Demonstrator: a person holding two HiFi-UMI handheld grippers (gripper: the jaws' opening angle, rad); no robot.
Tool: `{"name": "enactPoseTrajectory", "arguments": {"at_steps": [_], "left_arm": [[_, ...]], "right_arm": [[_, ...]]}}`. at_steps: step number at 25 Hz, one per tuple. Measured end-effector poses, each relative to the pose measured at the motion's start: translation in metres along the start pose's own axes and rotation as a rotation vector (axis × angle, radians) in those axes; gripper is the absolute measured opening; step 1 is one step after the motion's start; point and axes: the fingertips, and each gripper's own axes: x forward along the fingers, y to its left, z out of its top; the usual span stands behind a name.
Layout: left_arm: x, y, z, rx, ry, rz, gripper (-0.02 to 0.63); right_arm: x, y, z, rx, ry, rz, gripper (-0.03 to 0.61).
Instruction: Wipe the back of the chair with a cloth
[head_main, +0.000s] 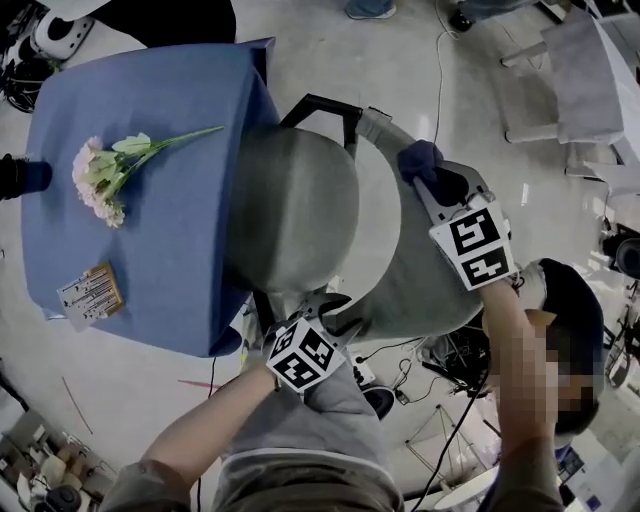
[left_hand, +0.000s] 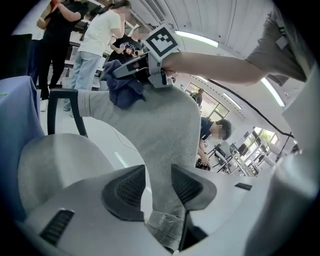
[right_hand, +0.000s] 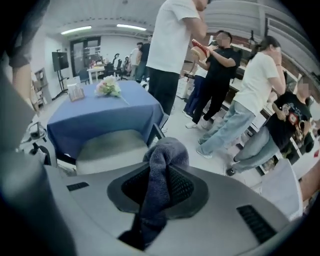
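Observation:
The grey chair has its seat (head_main: 290, 205) by the table, and its curved back (head_main: 425, 275) runs between my hands. My right gripper (head_main: 432, 182) is shut on a dark blue cloth (head_main: 418, 158) and holds it against the top end of the back. The cloth (right_hand: 162, 155) bulges out between the right gripper's (right_hand: 157, 187) jaws. My left gripper (head_main: 335, 305) is at the back's lower end. In the left gripper view the chair back (left_hand: 165, 135) passes between the left gripper's (left_hand: 158, 185) wide jaws, with a light sliver beside the left pad. The cloth (left_hand: 125, 90) shows further up.
A blue-covered table (head_main: 150, 230) touches the chair, with pink flowers (head_main: 105, 175) and a card (head_main: 90, 293) on it. A black armrest (head_main: 320, 105) sticks out beyond the seat. Cables (head_main: 440, 350) lie on the floor under the chair. Several people (right_hand: 225, 90) stand to the right.

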Motion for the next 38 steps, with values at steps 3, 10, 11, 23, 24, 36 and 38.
{"name": "enactPoseTrajectory", "arguments": {"at_steps": [3,10,11,23,24,36,38], "left_arm": [[0.006,-0.001,-0.003,-0.025,-0.004,-0.009,0.178],[0.012,0.000,-0.005,-0.085,-0.029,-0.026,0.163],[0.012,0.002,-0.004,-0.099,-0.035,-0.023,0.160],[-0.006,0.017,0.009,-0.099,-0.049,-0.020,0.158],[-0.008,0.018,0.010,-0.097,-0.051,-0.019,0.158],[-0.017,0.023,-0.006,-0.088,-0.027,-0.030,0.154],[-0.018,0.026,-0.007,-0.088,-0.027,-0.027,0.151]], "right_arm": [[0.020,-0.003,0.000,-0.104,0.028,-0.017,0.089],[0.064,-0.004,-0.023,-0.336,0.188,-0.007,0.091],[0.068,-0.005,-0.027,-0.360,0.215,0.000,0.091],[0.054,0.007,-0.082,-0.625,0.598,0.087,0.087],[0.046,0.007,-0.085,-0.631,0.618,0.100,0.087],[-0.084,0.069,-0.128,-0.664,0.751,0.251,0.081],[-0.098,0.103,-0.134,-0.653,0.760,0.325,0.081]]}}
